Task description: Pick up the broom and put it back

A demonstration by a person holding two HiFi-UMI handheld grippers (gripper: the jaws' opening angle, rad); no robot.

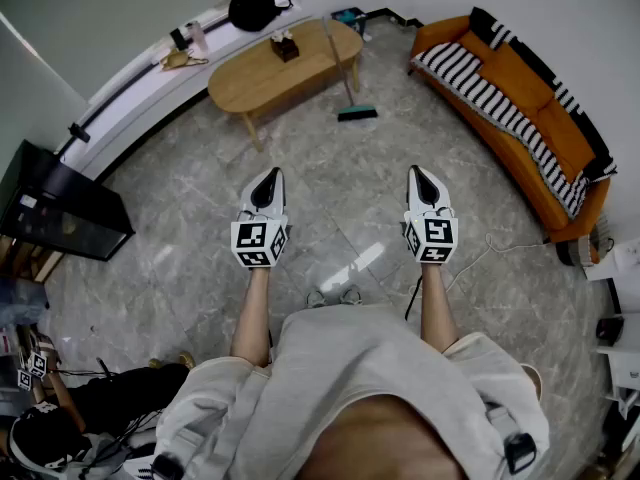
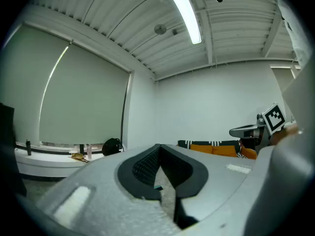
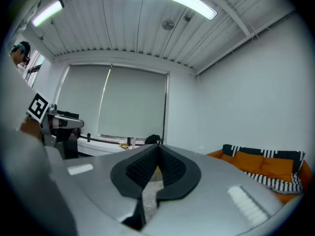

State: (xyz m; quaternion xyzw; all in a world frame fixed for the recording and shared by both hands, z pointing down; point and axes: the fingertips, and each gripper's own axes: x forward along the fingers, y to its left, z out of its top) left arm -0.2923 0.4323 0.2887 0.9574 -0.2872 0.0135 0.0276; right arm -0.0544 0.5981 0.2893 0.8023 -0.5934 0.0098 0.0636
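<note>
Broom (image 1: 357, 114) stands propped against the wooden table (image 1: 262, 76), bristles on the floor, well ahead of the person. Left gripper (image 1: 268, 180) and right gripper (image 1: 423, 176) point level toward it, jaws fully closed and empty, apparently just aiming before any approach.

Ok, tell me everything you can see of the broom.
The broom stands far ahead, by the right end of the oval wooden table. Its thin pale handle rises tilted beside the tabletop's edge; whether it leans on it is unclear. The teal head rests on the grey marbled floor. Nothing holds it.
</note>
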